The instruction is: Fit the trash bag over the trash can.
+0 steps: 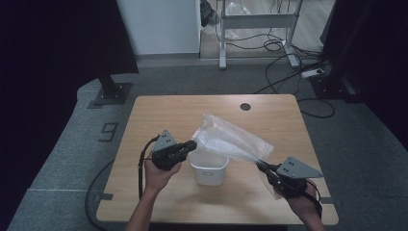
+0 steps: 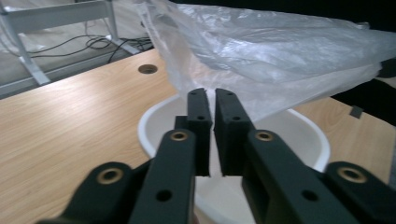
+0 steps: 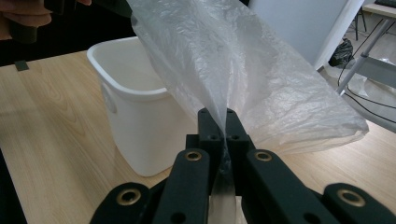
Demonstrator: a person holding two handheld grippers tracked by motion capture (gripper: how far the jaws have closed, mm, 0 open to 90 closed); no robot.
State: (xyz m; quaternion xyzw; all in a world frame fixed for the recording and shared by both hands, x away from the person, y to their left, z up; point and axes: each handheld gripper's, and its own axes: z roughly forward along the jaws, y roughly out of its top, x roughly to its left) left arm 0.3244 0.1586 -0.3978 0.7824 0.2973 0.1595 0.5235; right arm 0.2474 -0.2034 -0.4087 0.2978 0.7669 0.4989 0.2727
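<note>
Stretching a plastic bag over a small bin

Holding a thin, crinkled, translucent plastic bag [image 1: 231,137] taut between them, two handheld black two-jaw grippers worked above a light wooden table [image 1: 159,110]. The left gripper [image 1: 194,144] had its jaws pressed together on one edge of the bag, right over the open mouth of a small white rectangular plastic bin [image 1: 208,171]; in the left gripper view the film [image 2: 280,51] ran down into the narrow slit between the jaws, with the bin's rim [image 2: 144,133] just below. The right gripper [image 1: 261,165], off to the bin's right, pinched the opposite end of the bag, which was gathered to a narrow twist at its jaws. In the right gripper view the sheet [image 3: 224,60] fanned upward from that pinch, and the bin [image 3: 135,121] stood upright on the tabletop just beyond. The bag hung clear of the table, spanning from above the bin to the table's right side. A dark round hole [image 1: 245,106] marked the table's far edge.
</note>
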